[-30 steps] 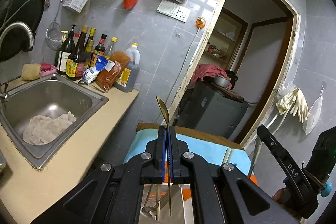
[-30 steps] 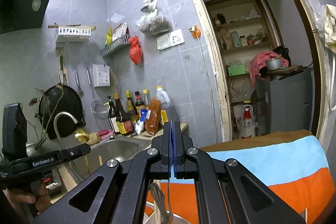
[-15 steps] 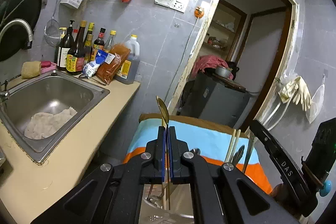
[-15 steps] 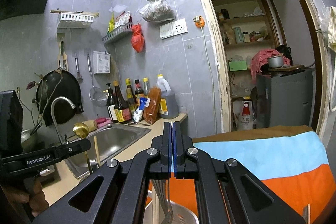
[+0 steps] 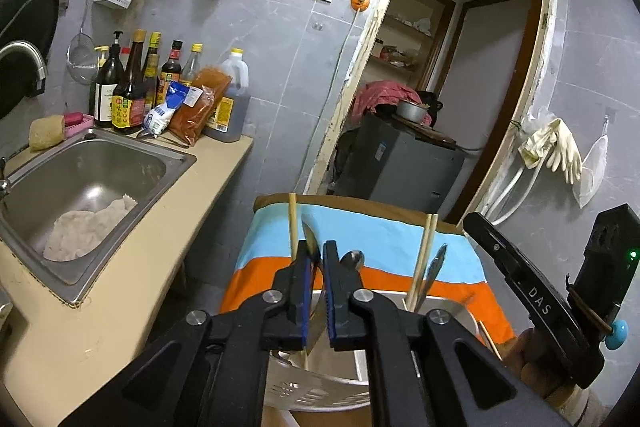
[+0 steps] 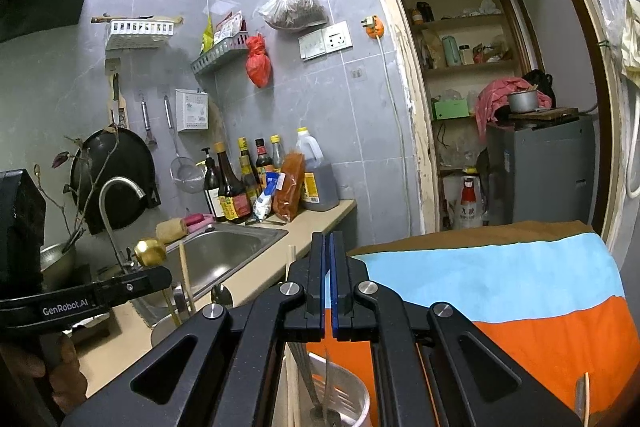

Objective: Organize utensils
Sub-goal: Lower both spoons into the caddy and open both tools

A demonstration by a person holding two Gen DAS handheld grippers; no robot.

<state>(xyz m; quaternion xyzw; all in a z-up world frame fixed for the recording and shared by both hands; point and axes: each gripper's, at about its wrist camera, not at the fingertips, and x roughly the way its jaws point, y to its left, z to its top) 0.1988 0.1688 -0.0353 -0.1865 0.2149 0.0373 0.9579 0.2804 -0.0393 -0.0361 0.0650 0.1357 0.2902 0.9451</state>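
Note:
My left gripper [image 5: 316, 251] hangs over a white perforated utensil holder [image 5: 320, 393]. Its jaws are opening, and a gold spoon [image 5: 309, 239] stands loosely in the gap, its handle reaching down into the holder. From the right wrist view the spoon's gold bowl [image 6: 150, 251] shows above the left gripper's finger [image 6: 120, 293]. Chopsticks [image 5: 294, 223], a second pair of chopsticks [image 5: 425, 255] and a silver spoon [image 5: 352, 259] stand in the holder. My right gripper [image 6: 330, 239] is shut with nothing at its tips, above a holder [image 6: 348, 403] with thin metal utensils.
A steel sink [image 5: 92, 171] with a white cloth lies to the left in a beige counter [image 5: 120, 299]. Sauce bottles [image 5: 128, 95] line the tiled wall. A striped blue and orange cloth [image 5: 380, 247] lies behind the holder. A doorway [image 5: 440, 87] opens to a grey cabinet.
The left gripper sank with the gold spoon toward the holder, bringing chopsticks and other utensils into view. Its jaws have parted and the spoon has slid lower. The right gripper stays shut.

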